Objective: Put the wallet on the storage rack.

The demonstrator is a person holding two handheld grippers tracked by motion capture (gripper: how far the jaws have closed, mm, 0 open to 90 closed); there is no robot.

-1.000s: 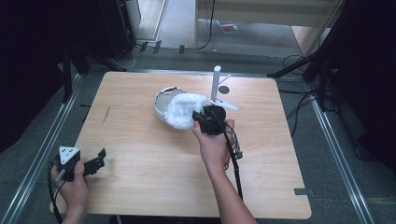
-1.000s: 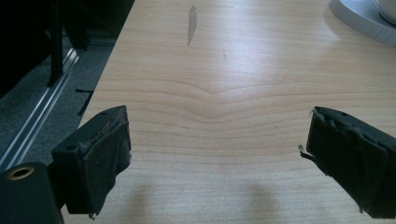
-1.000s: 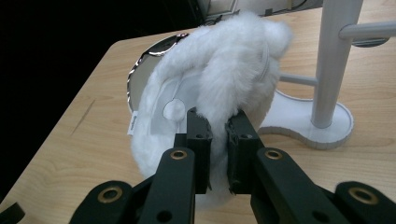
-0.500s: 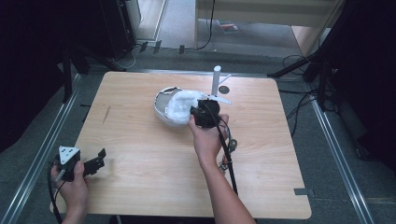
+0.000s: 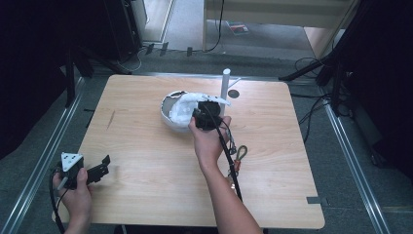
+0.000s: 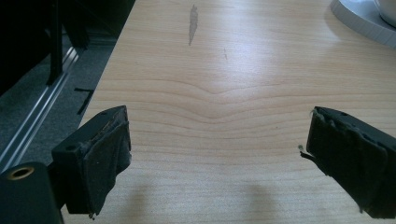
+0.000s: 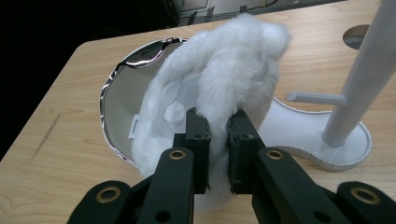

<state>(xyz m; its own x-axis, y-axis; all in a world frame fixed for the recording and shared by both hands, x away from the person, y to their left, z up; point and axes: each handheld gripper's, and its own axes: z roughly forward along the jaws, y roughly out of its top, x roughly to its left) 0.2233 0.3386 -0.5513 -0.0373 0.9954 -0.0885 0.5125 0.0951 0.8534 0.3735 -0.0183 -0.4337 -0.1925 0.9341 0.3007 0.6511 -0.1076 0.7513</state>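
My right gripper [image 5: 203,117] [image 7: 218,140] is shut on a white fluffy piece [image 5: 183,108] [image 7: 233,74], pinching a fold of its fur. The piece drapes over and into a white bowl with a shiny rim [image 5: 165,104] [image 7: 116,100] at the middle of the table. Just right of the bowl stands a white peg stand [image 5: 225,86] [image 7: 359,70] with a short side peg on a flat white base. My left gripper [image 5: 99,168] [image 6: 217,154] is open near the table's front left corner, low over bare wood with nothing between its jaws.
A round hole [image 5: 234,93] lies in the tabletop beside the stand. The right gripper's cable, with a metal clip [image 5: 241,152] on it, trails along the forearm. The bowl's edge [image 6: 359,18] shows far ahead of the left gripper. Metal rails and dark floor border the table.
My right hand has moved left with the fluffy piece in its grip, pulling it further over the bowl and away from the stand. The left hand has stayed put.
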